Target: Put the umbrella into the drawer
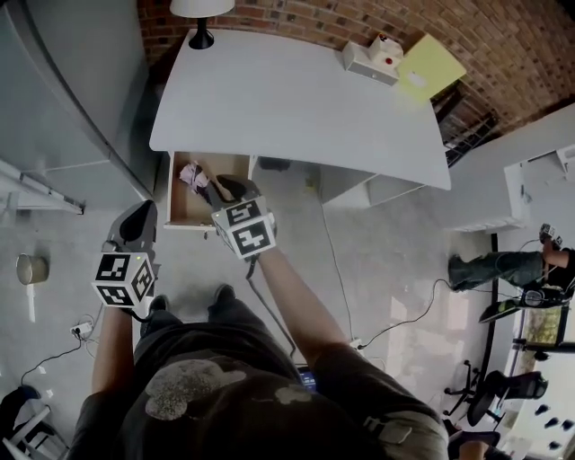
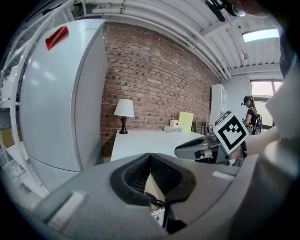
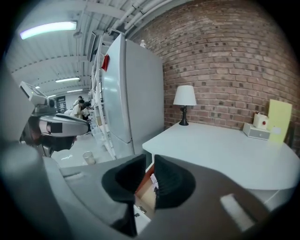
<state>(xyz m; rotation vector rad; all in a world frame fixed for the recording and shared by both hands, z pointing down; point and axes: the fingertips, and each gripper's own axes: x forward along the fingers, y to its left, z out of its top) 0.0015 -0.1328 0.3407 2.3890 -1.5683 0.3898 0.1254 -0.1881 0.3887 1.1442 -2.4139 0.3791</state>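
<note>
Two hand-held grippers are in front of you, both empty. Your right hand-held gripper (image 1: 230,190) hangs over the open drawer (image 1: 182,211) at your 12 o'clock. Its jaws are a narrow slit apart, with only the drawer's wooden inside showing through the gap. Your left hand-held gripper (image 1: 141,214) sits at about 10 o'clock, just outside the drawer's left front corner. Its pads meet at the tips and there is nothing between them.

The umbrella (image 1: 199,179) lies inside the drawer, its pale patterned end toward the back left. Its dark end runs under your right hand-held gripper, which hides part of it from above. The counter (image 1: 296,108) overhangs the back of the drawer.

On the counter, well clear of the drawer, a lamp (image 1: 201,22) stands at the far edge at 12 o'clock. A white box (image 1: 370,59) and a yellow sheet (image 1: 430,67) lie together at 1 o'clock. A tall grey fridge (image 1: 63,81) stands close along the drawer's left side at 10 o'clock. A metal cup (image 1: 31,269) is on the floor at 9 o'clock, and a thin cable (image 1: 340,269) trails across the floor to your right. A person (image 1: 508,267) sits far off at 3 o'clock.
</note>
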